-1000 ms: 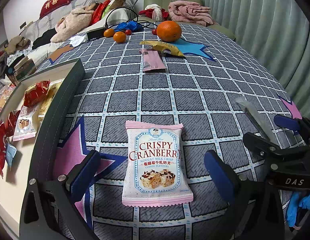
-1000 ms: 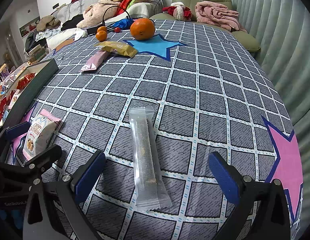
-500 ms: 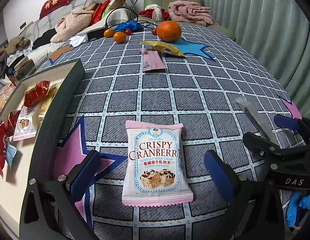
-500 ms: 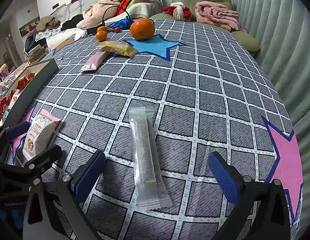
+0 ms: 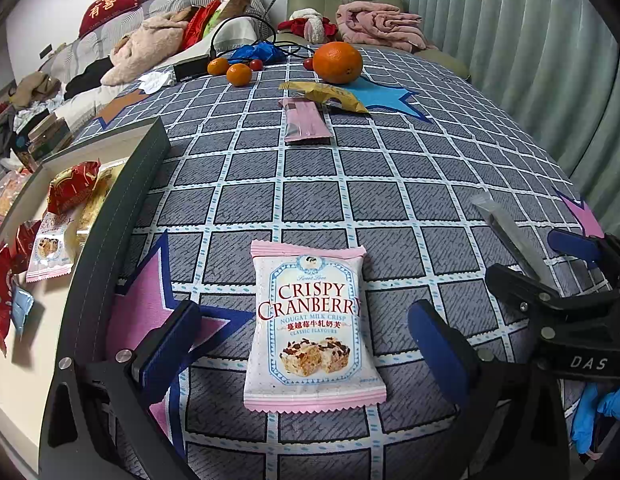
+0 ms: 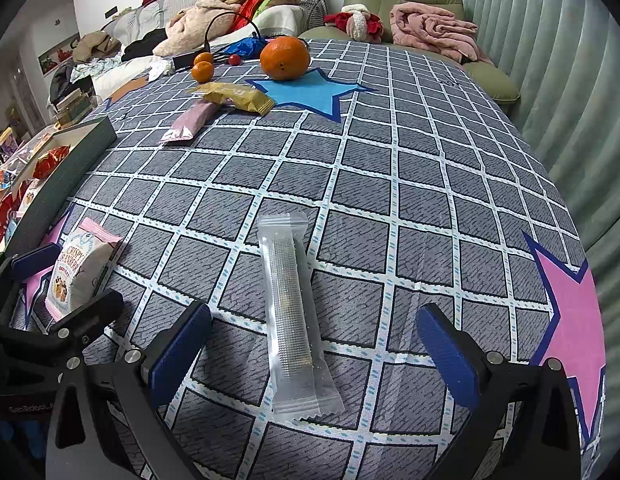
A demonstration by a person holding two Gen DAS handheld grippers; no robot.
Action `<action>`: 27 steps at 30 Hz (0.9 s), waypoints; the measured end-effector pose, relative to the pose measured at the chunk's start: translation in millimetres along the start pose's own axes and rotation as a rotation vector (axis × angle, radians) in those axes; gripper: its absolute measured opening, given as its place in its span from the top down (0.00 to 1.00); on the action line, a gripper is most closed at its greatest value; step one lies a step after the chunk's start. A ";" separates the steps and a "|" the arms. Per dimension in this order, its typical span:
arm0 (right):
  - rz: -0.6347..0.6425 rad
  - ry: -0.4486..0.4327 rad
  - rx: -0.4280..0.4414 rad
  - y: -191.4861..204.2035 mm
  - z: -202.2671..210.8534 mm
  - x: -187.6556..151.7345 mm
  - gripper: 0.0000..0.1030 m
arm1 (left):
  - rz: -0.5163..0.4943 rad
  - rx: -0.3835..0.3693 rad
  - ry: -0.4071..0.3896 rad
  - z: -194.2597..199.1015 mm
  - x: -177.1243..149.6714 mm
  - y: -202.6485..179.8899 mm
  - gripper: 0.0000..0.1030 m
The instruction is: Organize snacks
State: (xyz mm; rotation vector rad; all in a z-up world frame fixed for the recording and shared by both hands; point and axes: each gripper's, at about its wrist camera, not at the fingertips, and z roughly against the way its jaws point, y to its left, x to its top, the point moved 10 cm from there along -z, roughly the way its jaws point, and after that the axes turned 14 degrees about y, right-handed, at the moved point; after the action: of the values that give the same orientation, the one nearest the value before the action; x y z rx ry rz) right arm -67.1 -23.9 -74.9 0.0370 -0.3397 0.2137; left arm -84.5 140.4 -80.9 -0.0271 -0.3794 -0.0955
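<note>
You are holding both grippers spread wide and empty, and nothing is changing between the earlier frames and this one: neither snack is shifting and neither tool is advancing, so the sorting is pausing with both pickups yet to begin. Nearest to you on the left, the left gripper (image 5: 306, 346) is straddling the pink-edged white Crispy Cranberry nougat packet (image 5: 311, 330), which is lying flat on the grey checked cloth surface (image 5: 317, 196) near its front edge, its long axis running away from you, its printed top pointing toward the far edge and its crimped bottom seam pointing back at you. On the right, the right gripper (image 6: 310, 354) is framing the clear plastic stick packet (image 6: 292, 312), also flat near the front edge, its long axis running front to back with a slight lean and its sawtooth end lying closest to you between the blue pads (image 6: 180, 354). Along the left edge, the dark-walled tray (image 5: 110, 224) is already holding several red and pink packets, and I am judging it to be the destination. Farther on, toward the far edge, a pink wrapper (image 5: 306, 122) and a yellow wrapper (image 5: 325, 96) are waiting, just in front of a large orange (image 5: 337, 62).
</note>
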 end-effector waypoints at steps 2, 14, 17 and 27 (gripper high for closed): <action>0.000 0.000 0.000 0.4 -0.2 0.0 0.00 | 0.000 0.000 0.000 0.0 0.1 0.0 0.00; 0.018 0.038 0.004 -0.5 -0.8 1.5 0.00 | -0.001 0.002 0.008 -0.1 -0.5 0.0 0.00; 0.024 0.084 0.005 0.6 -3.8 4.7 0.00 | -0.006 0.006 0.043 -0.3 0.2 -1.4 0.00; 0.071 0.144 0.080 12.8 6.6 9.1 0.81 | -0.055 -0.040 0.113 13.2 -4.2 -20.2 0.57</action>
State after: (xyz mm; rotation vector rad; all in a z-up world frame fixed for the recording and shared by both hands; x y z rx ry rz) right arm -63.6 -10.1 -65.6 0.0877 -0.1895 0.2987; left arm -95.1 121.3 -70.0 -0.0510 -0.2649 -0.1583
